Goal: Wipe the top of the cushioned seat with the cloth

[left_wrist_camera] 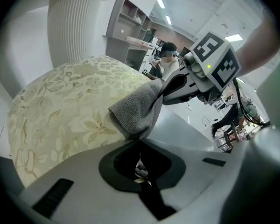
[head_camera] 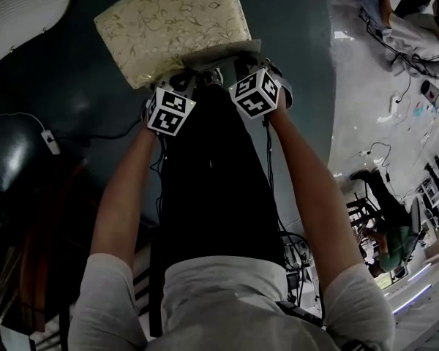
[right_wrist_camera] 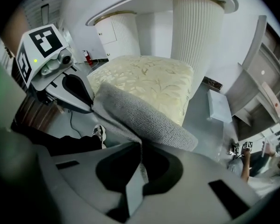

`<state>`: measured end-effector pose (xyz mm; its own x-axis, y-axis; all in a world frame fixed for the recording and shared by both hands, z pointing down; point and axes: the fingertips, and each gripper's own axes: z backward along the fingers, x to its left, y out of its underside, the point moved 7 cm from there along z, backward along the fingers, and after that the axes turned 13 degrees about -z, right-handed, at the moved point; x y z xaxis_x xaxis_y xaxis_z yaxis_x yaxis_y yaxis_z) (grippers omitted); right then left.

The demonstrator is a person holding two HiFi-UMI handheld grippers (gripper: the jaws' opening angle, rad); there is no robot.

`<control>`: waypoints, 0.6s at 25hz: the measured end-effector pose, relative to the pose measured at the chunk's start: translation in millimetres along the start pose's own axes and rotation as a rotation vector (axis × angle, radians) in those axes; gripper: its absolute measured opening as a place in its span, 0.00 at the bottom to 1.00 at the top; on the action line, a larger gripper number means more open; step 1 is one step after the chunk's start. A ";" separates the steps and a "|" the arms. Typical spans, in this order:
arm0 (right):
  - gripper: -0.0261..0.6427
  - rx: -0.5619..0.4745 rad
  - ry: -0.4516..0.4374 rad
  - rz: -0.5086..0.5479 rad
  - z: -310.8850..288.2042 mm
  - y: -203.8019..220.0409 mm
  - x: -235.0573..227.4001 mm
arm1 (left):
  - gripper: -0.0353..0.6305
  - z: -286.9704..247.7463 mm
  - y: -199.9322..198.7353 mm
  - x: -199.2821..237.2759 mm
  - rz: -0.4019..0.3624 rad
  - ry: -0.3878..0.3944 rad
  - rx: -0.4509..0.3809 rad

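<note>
Seat (head_camera: 172,20) top wipe | left gripper (head_camera: 183,79), right gripper (head_camera: 238,64): each clamped on cloth (right_wrist_camera: 144,115), spanning seat's near edge | advice: hold cloth taut, press flat, sweep toward far edge.

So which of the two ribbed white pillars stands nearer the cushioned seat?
The right-hand pillar, looming large just behind the seat; the other pillar looks smaller, farther back.

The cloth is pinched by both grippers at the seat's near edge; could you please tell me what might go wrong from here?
1. The cloth is bunched into a fold, so little of it may touch the cushioned seat.
2. The left gripper and right gripper each seem to hold only an edge; a drag could pull it from the jaws.
</note>
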<state>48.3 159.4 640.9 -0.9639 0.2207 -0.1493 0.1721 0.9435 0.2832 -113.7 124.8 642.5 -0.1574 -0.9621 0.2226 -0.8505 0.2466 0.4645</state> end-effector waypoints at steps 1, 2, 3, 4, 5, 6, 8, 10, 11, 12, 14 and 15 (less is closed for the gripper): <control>0.06 -0.003 0.003 -0.003 0.5 1.1 -3.7 | 0.08 -1.8 -3.3 -1.3 -0.010 0.004 0.001; 0.06 -0.006 0.006 -0.007 0.7 2.3 -6.9 | 0.08 -3.2 -6.2 -2.8 -0.018 0.008 0.003; 0.06 -0.009 0.009 -0.013 0.7 3.4 -9.7 | 0.08 -4.3 -8.6 -4.1 -0.024 0.012 0.005; 0.06 -0.014 0.010 -0.019 0.5 4.4 -11.9 | 0.08 -5.3 -10.6 -5.1 -0.028 0.014 0.006; 0.06 -0.017 0.010 -0.025 0.1 5.6 -13.6 | 0.08 -6.4 -12.0 -5.9 -0.030 0.015 0.007; 0.06 -0.020 0.010 -0.030 -0.4 7.0 -14.9 | 0.08 -7.6 -12.8 -6.4 -0.031 0.014 0.011; 0.06 -0.021 0.006 -0.043 -1.7 10.4 -15.7 | 0.08 -9.9 -12.1 -7.0 -0.033 0.012 0.024; 0.06 -0.020 0.000 -0.056 -3.4 13.3 -14.4 | 0.08 -10.0 -11.1 -6.9 -0.036 0.011 0.032; 0.06 -0.020 -0.003 -0.055 -4.4 13.7 -13.5 | 0.08 -9.3 -11.2 -6.5 -0.039 0.009 0.032; 0.06 -0.020 -0.006 -0.046 -5.4 13.4 -12.6 | 0.08 -8.4 -11.3 -5.7 -0.041 0.005 0.031; 0.06 -0.020 -0.011 -0.012 -6.9 12.1 -10.0 | 0.08 -5.7 -10.4 -4.2 -0.038 -0.006 0.029; 0.06 -0.018 -0.015 0.006 -7.2 11.9 -7.9 | 0.08 -3.9 -9.2 -3.7 -0.031 -0.011 0.028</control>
<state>56.5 167.0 652.2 -0.9596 0.2303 -0.1615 0.1742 0.9375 0.3014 -103.3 126.6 640.7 -0.1358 -0.9706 0.1989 -0.8688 0.2132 0.4470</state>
